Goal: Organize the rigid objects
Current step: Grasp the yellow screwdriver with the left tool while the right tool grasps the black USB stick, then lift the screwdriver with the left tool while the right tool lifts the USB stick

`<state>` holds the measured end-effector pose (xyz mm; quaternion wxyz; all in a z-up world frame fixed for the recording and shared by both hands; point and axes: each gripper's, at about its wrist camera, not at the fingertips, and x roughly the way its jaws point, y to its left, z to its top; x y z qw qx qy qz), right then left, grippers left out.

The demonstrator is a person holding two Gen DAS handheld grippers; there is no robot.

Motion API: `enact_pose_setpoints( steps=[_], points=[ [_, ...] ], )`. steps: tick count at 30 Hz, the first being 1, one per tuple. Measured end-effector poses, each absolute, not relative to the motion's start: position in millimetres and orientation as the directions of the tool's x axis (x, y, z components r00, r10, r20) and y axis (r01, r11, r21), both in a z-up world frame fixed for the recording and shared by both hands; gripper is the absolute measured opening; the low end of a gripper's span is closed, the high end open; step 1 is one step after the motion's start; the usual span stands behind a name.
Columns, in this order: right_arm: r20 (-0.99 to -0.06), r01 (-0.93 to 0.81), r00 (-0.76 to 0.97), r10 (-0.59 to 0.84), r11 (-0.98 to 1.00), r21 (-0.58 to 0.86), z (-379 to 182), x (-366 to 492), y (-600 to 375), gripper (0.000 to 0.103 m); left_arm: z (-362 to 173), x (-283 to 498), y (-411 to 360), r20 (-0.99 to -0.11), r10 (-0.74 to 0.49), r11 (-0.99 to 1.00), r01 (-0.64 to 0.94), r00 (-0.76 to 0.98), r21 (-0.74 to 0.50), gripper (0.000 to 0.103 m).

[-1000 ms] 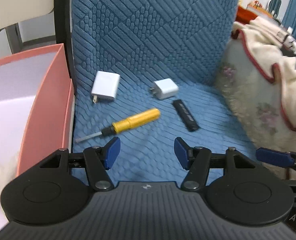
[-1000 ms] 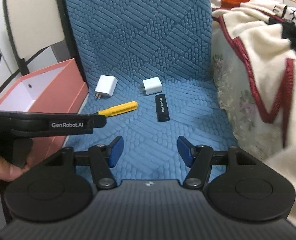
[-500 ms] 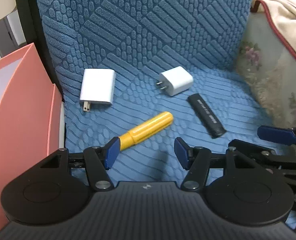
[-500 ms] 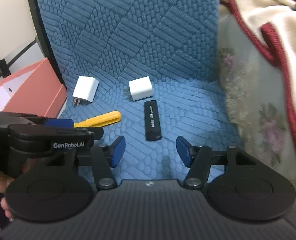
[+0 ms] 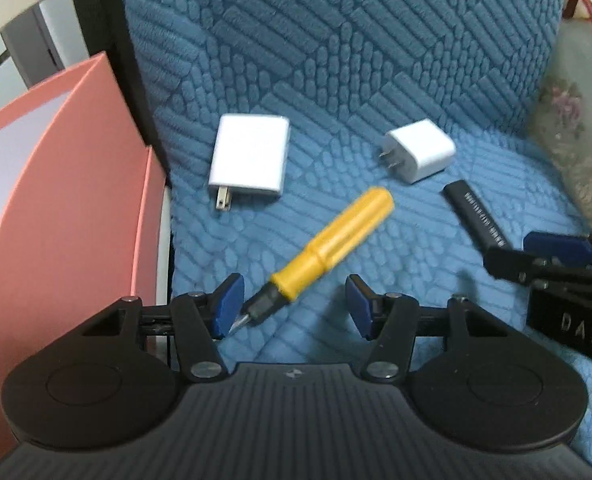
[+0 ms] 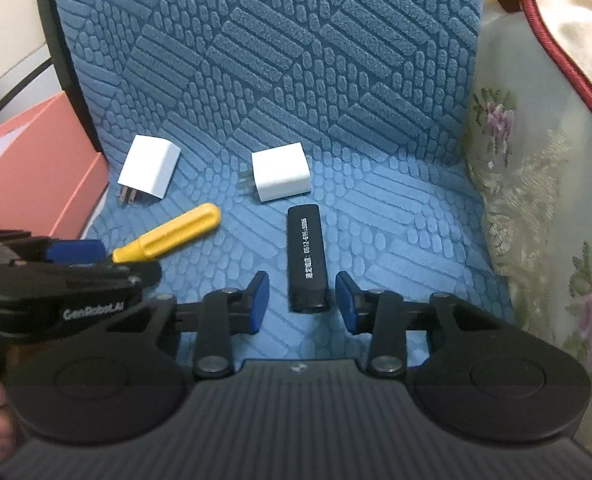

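A yellow screwdriver [image 5: 332, 242] lies on the blue cushion seat [image 5: 396, 320]; its black tip end sits between the fingers of my open left gripper [image 5: 294, 304]. A black stick [image 6: 306, 256] with white print lies lengthwise, its near end between the fingers of my open right gripper [image 6: 300, 304]. A flat white charger [image 5: 250, 158] and a small white plug cube [image 5: 418, 150] lie farther back. The screwdriver [image 6: 168, 234], flat charger [image 6: 150, 170] and cube [image 6: 282, 176] also show in the right wrist view.
A pink open box [image 5: 76, 184] stands left of the seat. The blue seat back [image 6: 276, 40] rises behind the objects. A floral cushion [image 6: 536, 200] with a cream blanket [image 6: 556, 8] borders the right side.
Both grippers have moved forward and down toward the seat. The screwdriver's tip now lies between the left fingers and the black stick's end between the right fingers. Both stay open.
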<state>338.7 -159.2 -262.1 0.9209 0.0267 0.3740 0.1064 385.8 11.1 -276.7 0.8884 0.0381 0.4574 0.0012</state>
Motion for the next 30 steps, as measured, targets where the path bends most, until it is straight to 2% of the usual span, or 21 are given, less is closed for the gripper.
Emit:
enact_pose_setpoints(
  steps=[1,3,5,7,9,16,28,30],
  points=[
    [-0.686,-0.176,0.696,0.213,0.976,0.124,-263,341,-158,0.039,-278,386,13,-0.813,0.027,0.998,0.031,0.581,0.055,0.055],
    [-0.693,-0.176,0.691,0.204,0.978,0.113,-265,343,-157,0.031,-278,384,14,-0.816,0.015,0.999,0.033,0.578,0.041,0.049],
    [-0.707,-0.173,0.681,0.19,0.98,0.096,-267,345,-156,0.028,-277,381,14,-0.815,0.018,0.998,0.043,0.58,0.053,0.041],
    [-0.708,-0.183,0.682,0.185,0.98,0.08,-266,345,-154,0.026,-277,379,13,-0.813,0.016,0.997,0.055,0.582,0.06,0.028],
    [-0.708,-0.189,0.682,0.183,0.979,0.07,-265,345,-153,0.026,-276,376,13,-0.811,0.01,0.996,0.062,0.586,0.057,0.023],
    [-0.715,-0.167,0.683,0.152,0.985,0.049,-260,344,-154,0.026,-266,365,17,-0.794,-0.05,0.998,0.066,0.606,-0.013,0.015],
    [-0.728,-0.151,0.67,0.147,0.987,0.06,-264,300,-159,0.026,-260,340,17,-0.777,-0.11,0.993,0.032,0.62,-0.115,0.014],
    [-0.737,-0.144,0.653,0.173,0.984,0.104,-266,294,-159,0.026,-259,333,18,-0.78,-0.118,0.991,0.022,0.615,-0.133,0.014]
  ],
)
